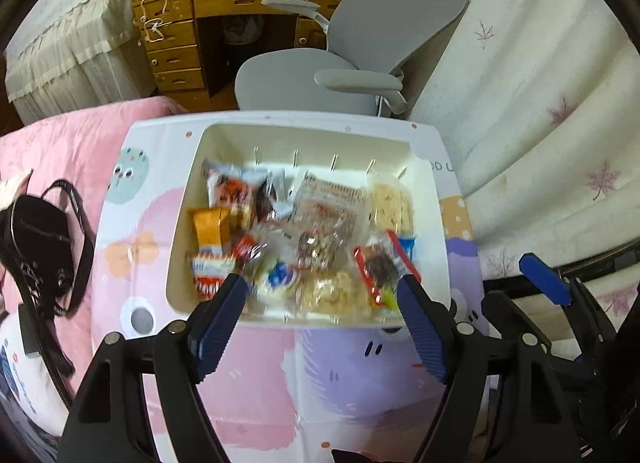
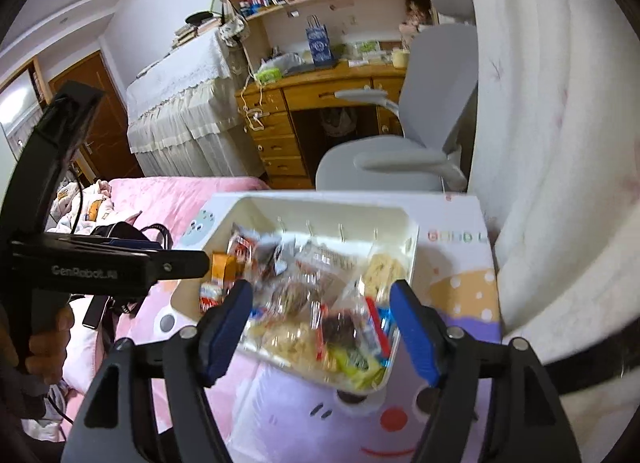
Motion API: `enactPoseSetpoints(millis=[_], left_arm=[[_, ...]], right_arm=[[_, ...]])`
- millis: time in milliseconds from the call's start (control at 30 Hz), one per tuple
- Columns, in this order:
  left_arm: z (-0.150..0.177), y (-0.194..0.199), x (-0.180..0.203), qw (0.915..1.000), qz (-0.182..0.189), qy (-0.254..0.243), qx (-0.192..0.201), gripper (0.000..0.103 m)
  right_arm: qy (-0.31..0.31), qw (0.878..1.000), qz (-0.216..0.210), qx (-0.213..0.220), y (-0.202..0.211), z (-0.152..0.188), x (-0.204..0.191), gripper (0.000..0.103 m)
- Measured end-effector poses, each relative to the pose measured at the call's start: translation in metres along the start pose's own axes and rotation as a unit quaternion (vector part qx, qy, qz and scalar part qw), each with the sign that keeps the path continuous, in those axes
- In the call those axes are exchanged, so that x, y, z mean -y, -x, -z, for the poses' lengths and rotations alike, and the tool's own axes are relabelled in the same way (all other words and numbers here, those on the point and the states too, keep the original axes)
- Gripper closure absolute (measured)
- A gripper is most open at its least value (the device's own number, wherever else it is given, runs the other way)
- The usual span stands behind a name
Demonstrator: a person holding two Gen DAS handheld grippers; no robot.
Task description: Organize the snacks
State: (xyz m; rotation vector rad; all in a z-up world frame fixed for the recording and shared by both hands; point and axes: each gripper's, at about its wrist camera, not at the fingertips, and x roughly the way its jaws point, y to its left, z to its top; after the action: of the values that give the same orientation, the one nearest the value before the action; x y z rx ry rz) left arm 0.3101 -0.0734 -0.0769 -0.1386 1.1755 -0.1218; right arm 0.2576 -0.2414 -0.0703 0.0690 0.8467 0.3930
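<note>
Snacks (image 1: 304, 239) gathered in the white tray (image 1: 182, 223)

Mixed crinkled packets, orange, red and clear, are piled inside the tray on the patterned table (image 1: 256, 375). The left gripper (image 1: 322, 287) and right gripper (image 2: 320, 295) are spread wide, nothing held.

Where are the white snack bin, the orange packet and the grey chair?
white snack bin (image 1: 182, 223), left wrist view, its left wall.
orange packet (image 1: 209, 228), left wrist view, front face.
grey chair (image 2: 372, 165), right wrist view, its seat.
</note>
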Motion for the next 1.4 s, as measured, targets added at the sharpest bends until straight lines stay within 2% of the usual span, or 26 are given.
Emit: enactPoseSetpoints(millis=[67,167,267,300,433,600,767,900,967,1067,1100,1233,1400], left_arm=[[0.019,-0.003,-0.005,1.0000,-0.002,0.006,-0.006,0.023],[0.049,-0.014,-0.011,0.9993,-0.013,0.004,-0.036,0.023],[0.080,-0.016,-0.019,0.9984,-0.029,0.007,-0.048,0.023],[0.090,-0.016,-0.022,0.9982,-0.030,0.009,-0.052,0.023],[0.126,-0.006,-0.029,0.9974,-0.031,0.015,-0.063,0.023],[0.155,0.041,-0.043,0.9986,-0.039,0.015,-0.031,0.023],[0.164,0.094,-0.061,0.9989,-0.044,0.016,0.010,0.023],[0.166,0.126,-0.067,0.9980,-0.055,0.008,0.030,0.022],[0.170,0.143,-0.066,0.9971,-0.063,-0.005,0.042,0.022],[0.175,0.159,-0.066,0.9977,-0.049,-0.008,0.046,0.021],[0.177,0.166,-0.065,0.9964,-0.060,-0.015,0.057,0.021],[0.178,0.180,-0.060,0.9927,-0.076,-0.028,0.089,0.016],[0.178,0.180,-0.057,0.9917,-0.076,-0.037,0.096,0.009]], right_arm=[[-0.010,1.000,0.000,-0.015,-0.002,0.013,0.000,0.025],[-0.034,0.998,-0.004,-0.045,-0.005,0.038,-0.001,0.020],[-0.062,0.995,-0.018,-0.081,-0.005,0.063,-0.003,0.002],[-0.063,0.994,-0.016,-0.088,-0.003,0.070,-0.006,0.000],[-0.056,0.992,-0.004,-0.111,0.007,0.095,-0.025,0.000],[-0.060,0.992,0.004,-0.115,0.033,0.110,-0.054,0.000],[-0.009,0.990,0.019,-0.142,0.058,0.118,-0.091,0.000],[0.011,0.990,0.018,-0.138,0.082,0.114,-0.113,0.000],[0.005,0.990,0.011,-0.141,0.094,0.111,-0.120,0.000],[-0.038,0.988,-0.019,-0.151,0.109,0.107,-0.123,0.000],[-0.046,0.987,-0.019,-0.150,0.112,0.106,-0.124,0.000],[-0.053,0.989,-0.007,-0.137,0.129,0.101,-0.137,0.000],[-0.041,0.992,0.014,-0.117,0.143,0.101,-0.151,0.000]])
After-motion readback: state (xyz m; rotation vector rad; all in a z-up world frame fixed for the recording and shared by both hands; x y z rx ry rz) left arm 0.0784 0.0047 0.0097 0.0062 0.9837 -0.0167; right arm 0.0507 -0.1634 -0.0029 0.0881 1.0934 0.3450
